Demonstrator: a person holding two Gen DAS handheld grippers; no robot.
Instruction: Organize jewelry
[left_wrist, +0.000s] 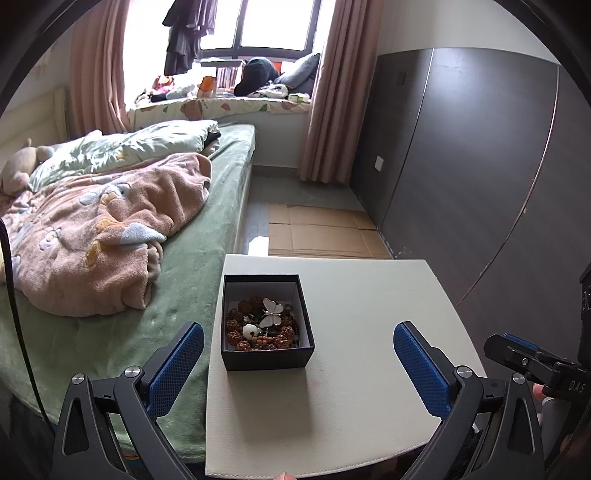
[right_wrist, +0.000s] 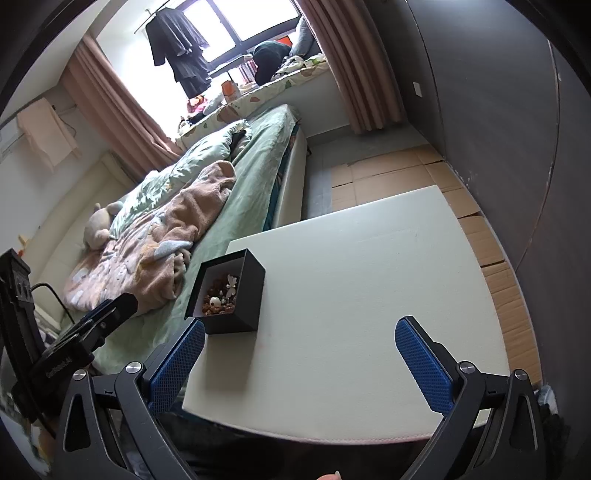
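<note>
The left gripper (left_wrist: 298, 363) is hanging with its jaws spread wide, its blue-padded fingers (left_wrist: 176, 369) holding nothing. The right gripper (right_wrist: 300, 363) is likewise gaping wide and carrying nothing, its blue pads (right_wrist: 424, 365) well apart. Both are pointing forward, side by side, each one showing at the edge of the other's view.

Your daylight enters through the window (left_wrist: 273, 26), which is overexposed; shadows fall soft, focus is sharp, fisheye edges bend and vignette.
</note>
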